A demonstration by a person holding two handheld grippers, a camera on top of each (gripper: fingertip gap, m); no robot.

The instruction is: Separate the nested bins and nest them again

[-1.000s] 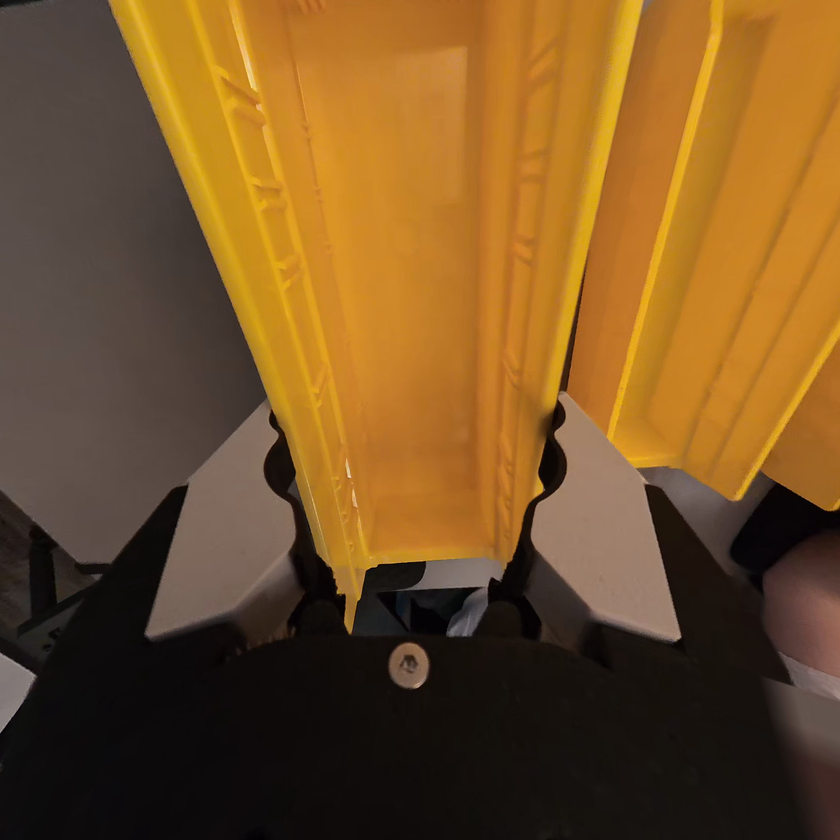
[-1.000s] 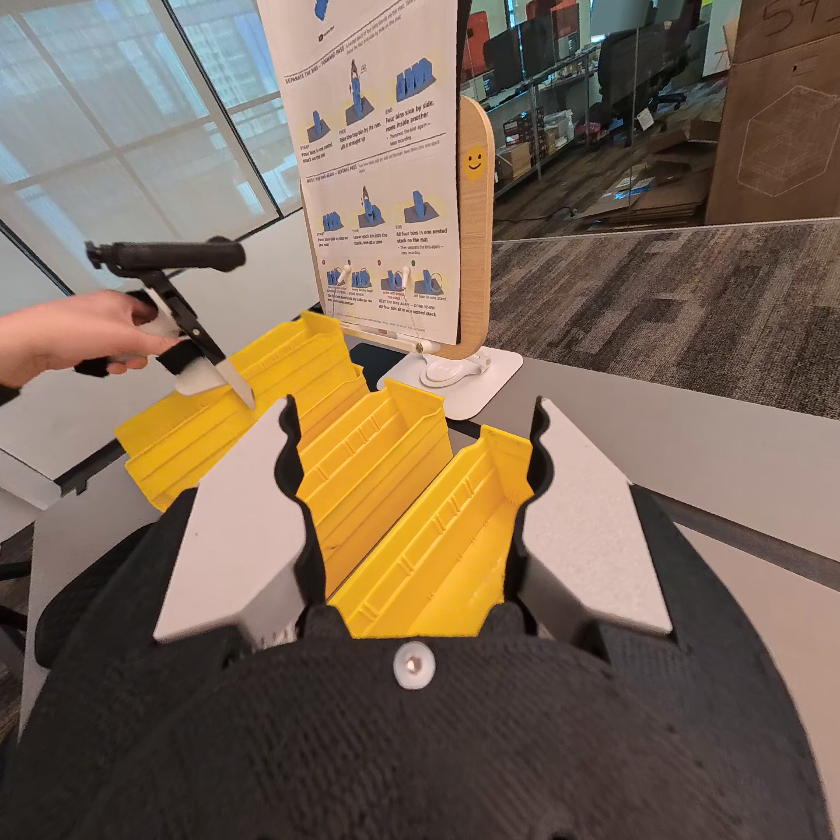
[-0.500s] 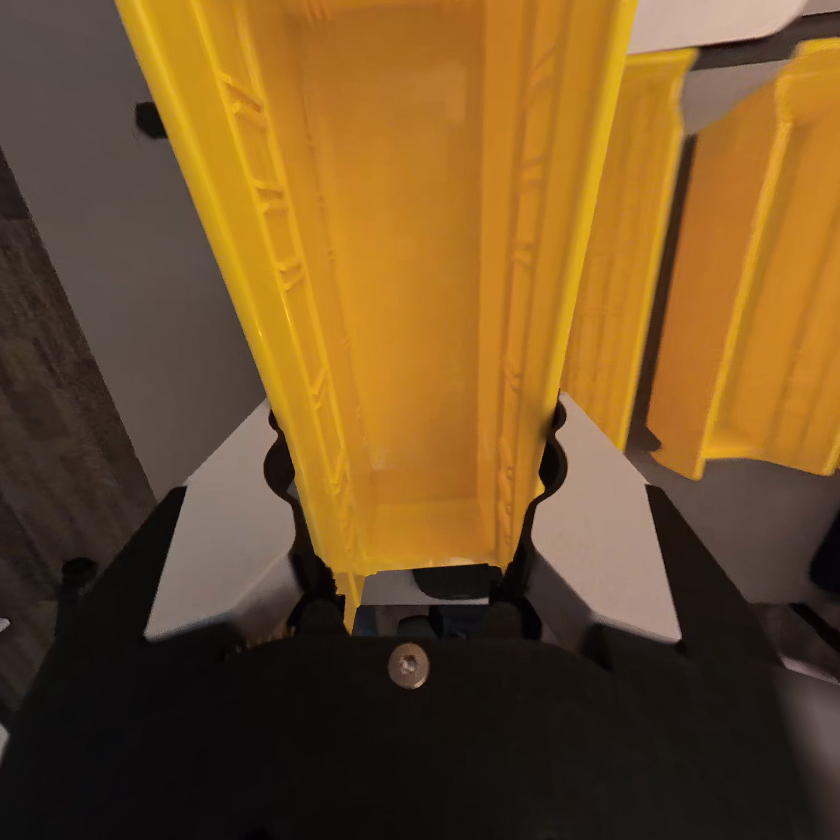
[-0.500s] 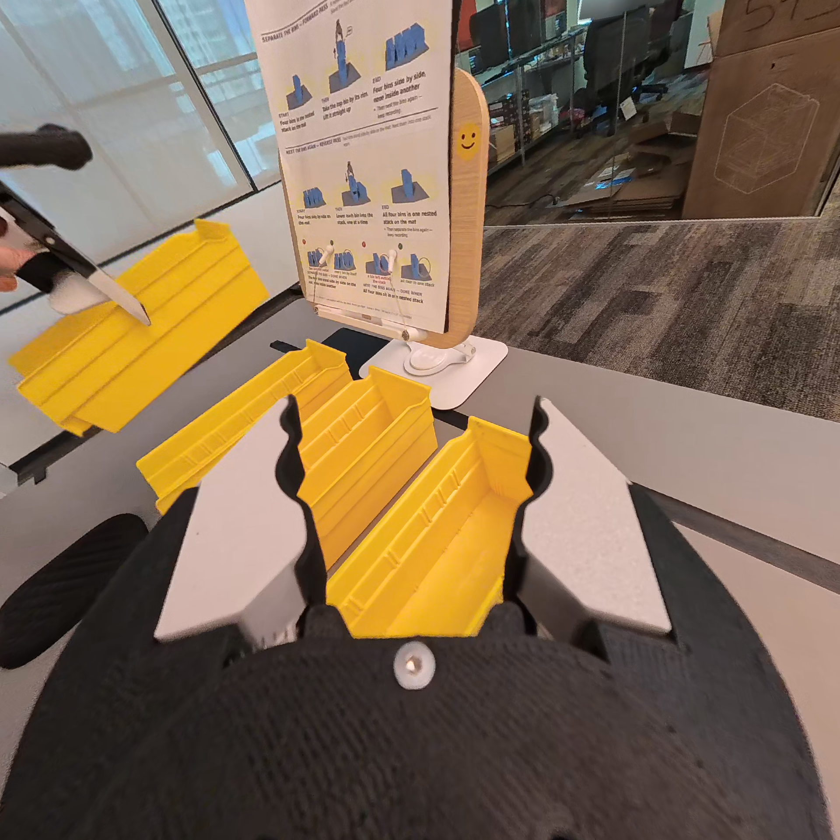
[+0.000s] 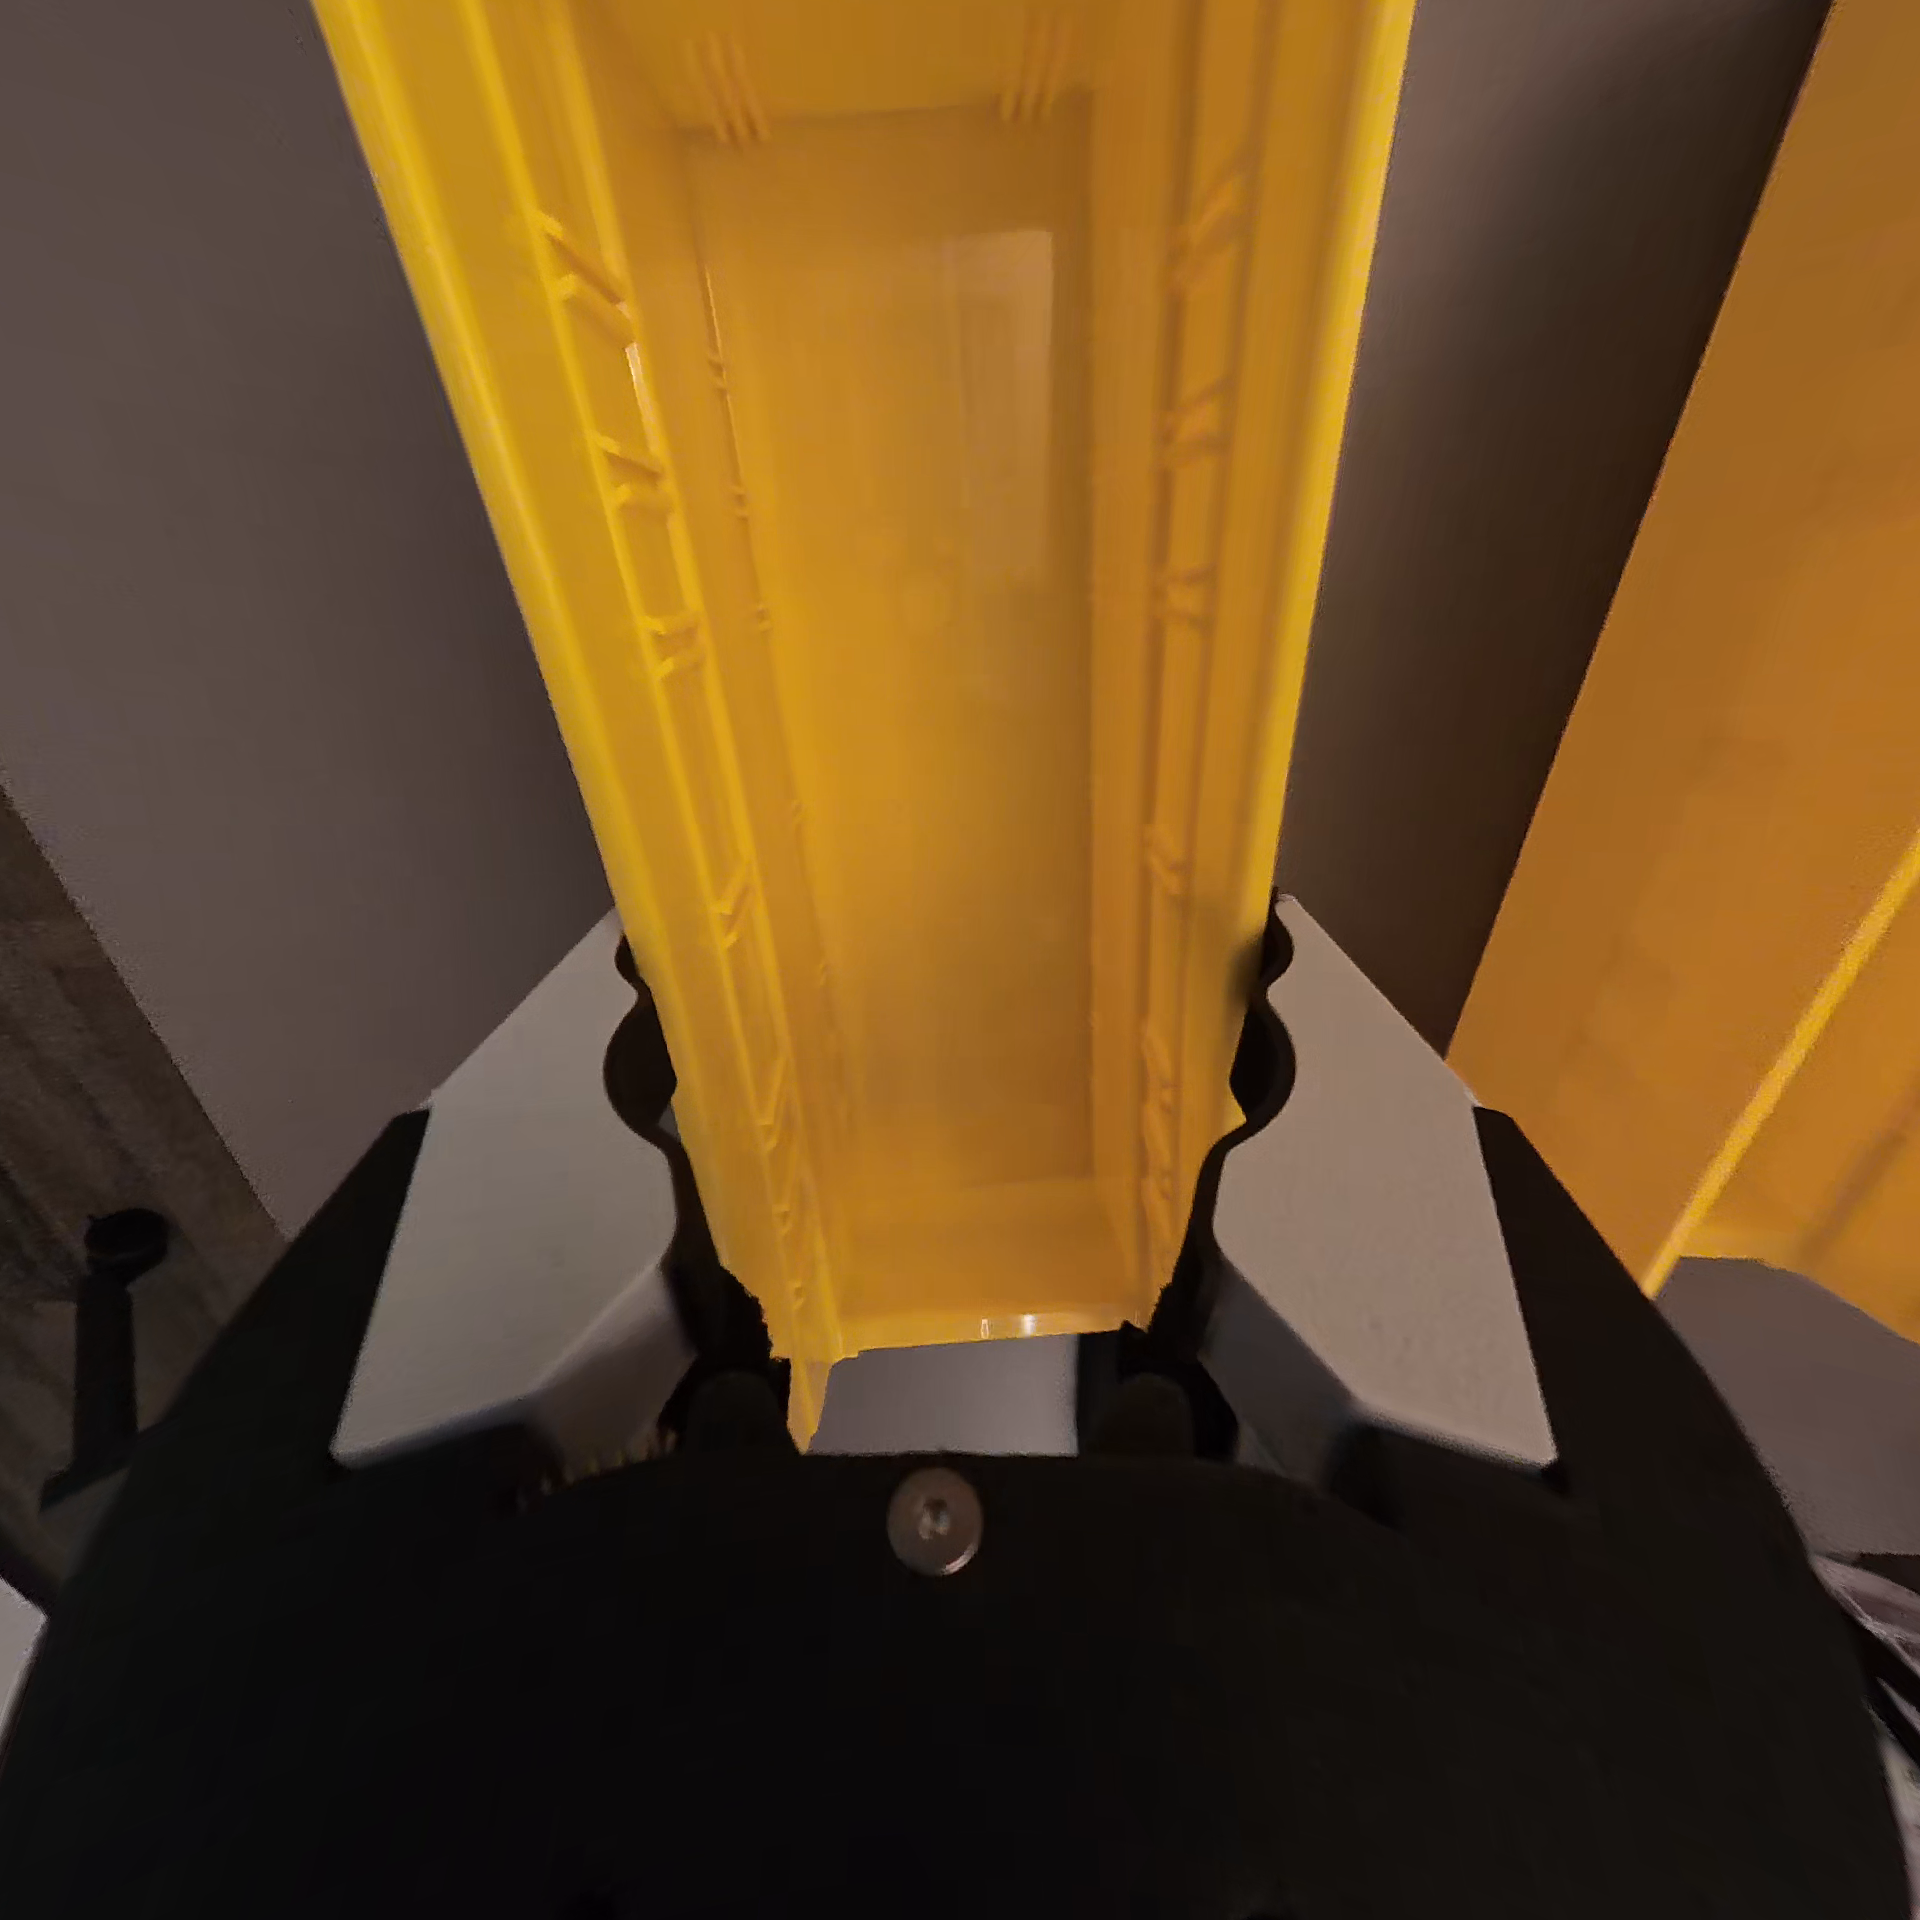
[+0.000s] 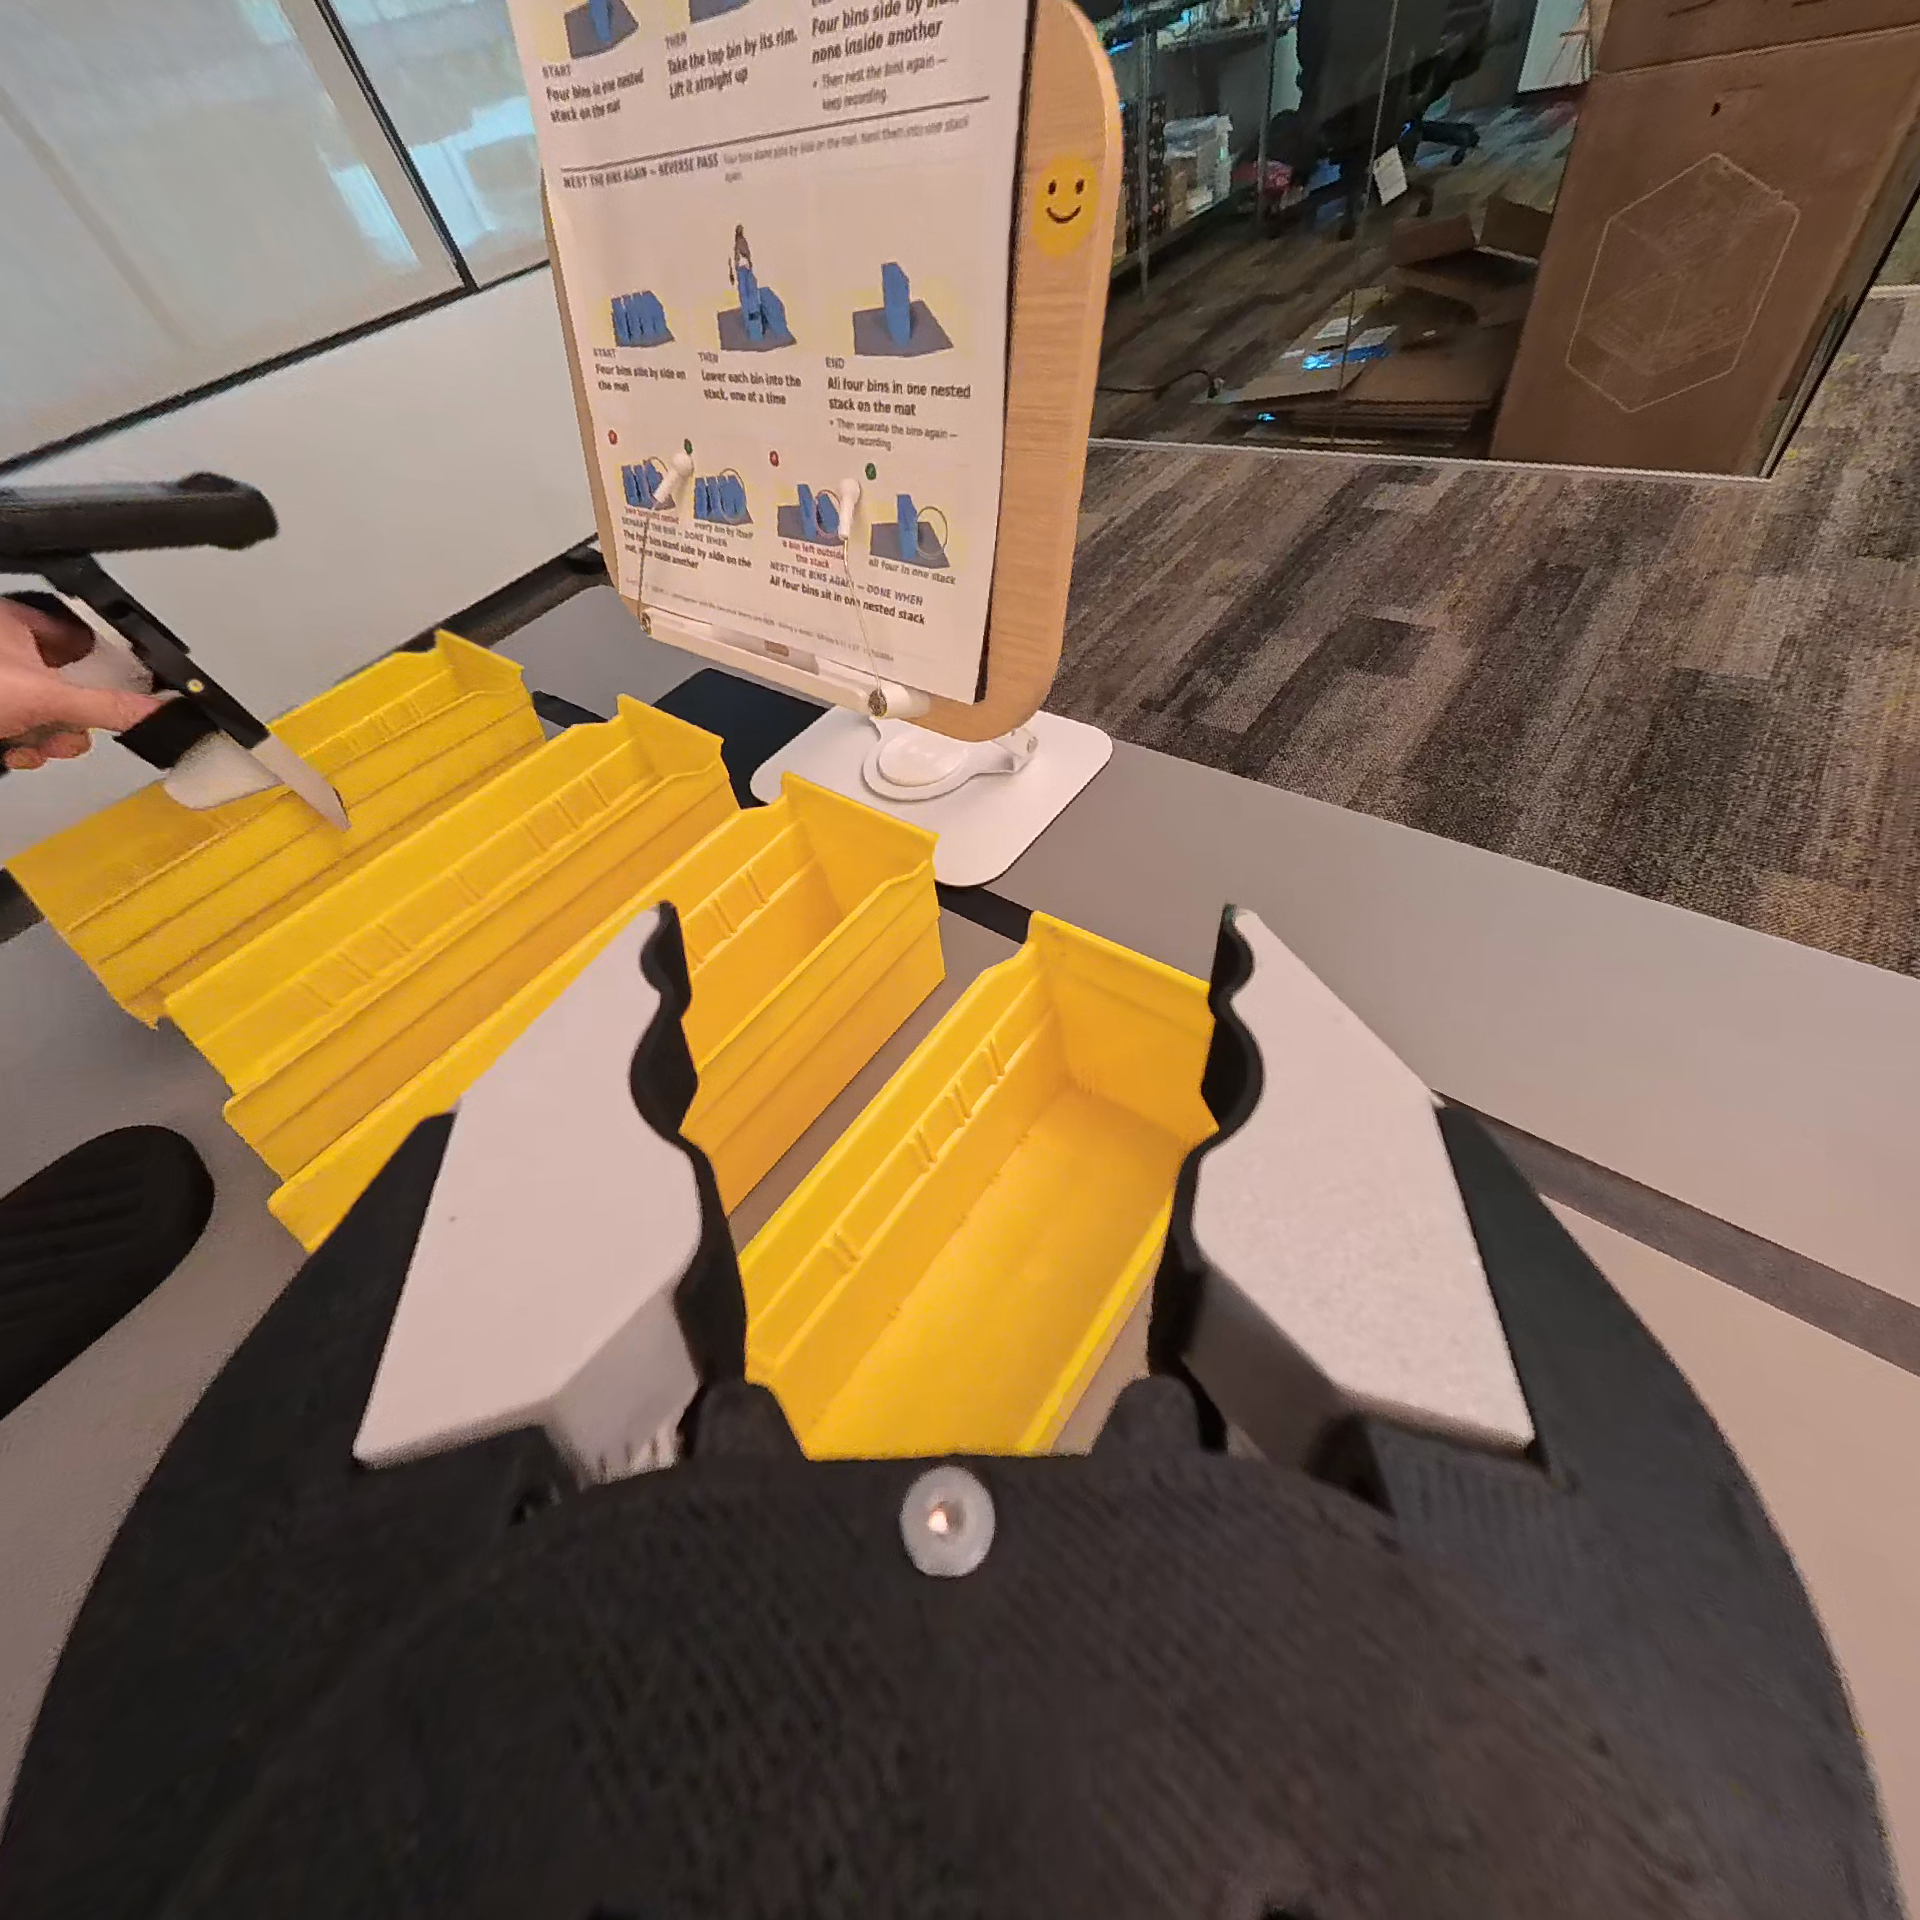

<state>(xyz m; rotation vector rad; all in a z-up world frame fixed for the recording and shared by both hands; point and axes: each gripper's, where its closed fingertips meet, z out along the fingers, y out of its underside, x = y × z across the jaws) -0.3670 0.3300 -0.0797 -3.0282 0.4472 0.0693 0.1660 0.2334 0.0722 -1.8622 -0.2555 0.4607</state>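
Several yellow bins lie side by side on the grey table [image 6: 1455, 987]. My left gripper [image 5: 951, 925] is shut on one yellow bin [image 5: 935, 623], with both pads pressed on its long walls. In the right wrist view this gripper [image 6: 239, 790] holds that bin [image 6: 416, 727] low at the left end of the row, beside the second bin [image 6: 468, 914]. A third bin [image 6: 810, 935] follows. My right gripper [image 6: 948, 914] is over the rightmost bin [image 6: 987, 1195], which lies between its fingers. Its right wall is hidden behind the right finger [image 6: 1330, 1195].
A neighbouring bin [image 5: 1714, 831] fills the right side of the left wrist view. An instruction board [image 6: 790, 312] on a white base [image 6: 935, 800] stands behind the bins. A black rounded object [image 6: 94, 1226] sits at the table's left. Carpet floor lies beyond the table.
My left gripper lifted its bin up and away to the left, then lowered it at the left end of the row. My right gripper tilted down over the rightmost bin.
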